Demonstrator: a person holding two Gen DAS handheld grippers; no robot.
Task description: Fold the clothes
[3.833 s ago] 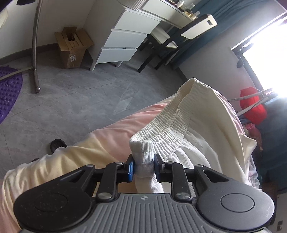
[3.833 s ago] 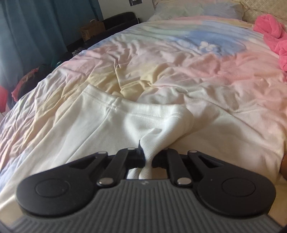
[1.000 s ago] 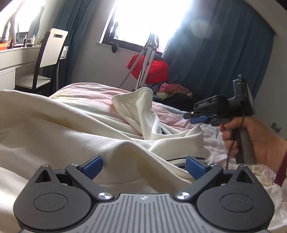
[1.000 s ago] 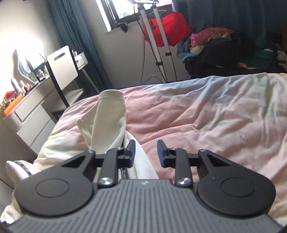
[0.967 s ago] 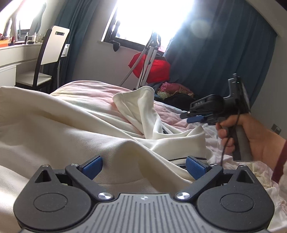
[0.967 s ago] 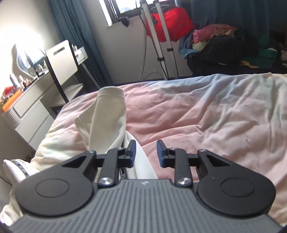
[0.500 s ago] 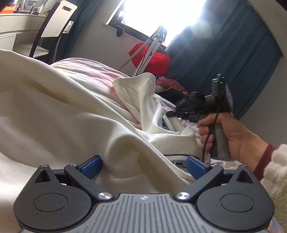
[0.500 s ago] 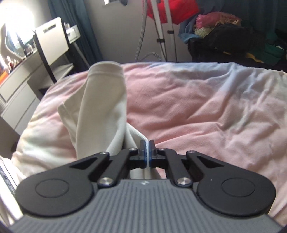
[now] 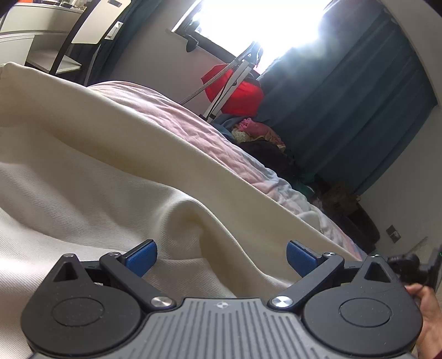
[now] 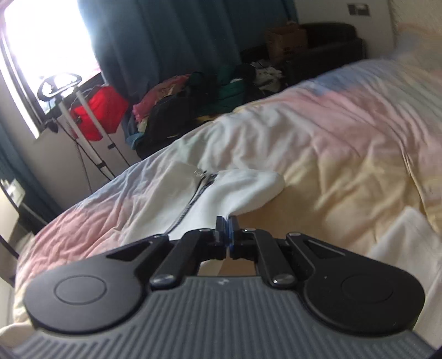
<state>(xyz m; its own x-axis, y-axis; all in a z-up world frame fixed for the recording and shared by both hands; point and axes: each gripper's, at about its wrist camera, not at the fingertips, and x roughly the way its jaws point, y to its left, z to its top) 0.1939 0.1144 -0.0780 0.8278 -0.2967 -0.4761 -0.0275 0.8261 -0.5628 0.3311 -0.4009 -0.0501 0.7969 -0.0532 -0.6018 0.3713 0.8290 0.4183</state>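
A cream-white garment (image 9: 83,171) lies spread over the pastel bed cover (image 9: 154,116). My left gripper (image 9: 221,255) hovers just above it with its blue pads wide apart and nothing between them. In the right wrist view the same cream-white garment (image 10: 243,190) is pulled out over the bed, and my right gripper (image 10: 227,225) is shut on a pinch of its fabric. The hand holding the right gripper (image 9: 424,303) shows at the lower right edge of the left wrist view.
A red bag (image 9: 234,94) hangs on a white stand (image 10: 88,135) under the bright window. A pile of dark and coloured clothes (image 10: 199,105) lies by the blue curtains (image 9: 345,110). A white chair (image 9: 91,24) and desk stand at the far left.
My right gripper closed on the raised fold of the garment and swept it sideways across the bed, so the fold no longer stands up. The left gripper stayed open and rolled slightly.
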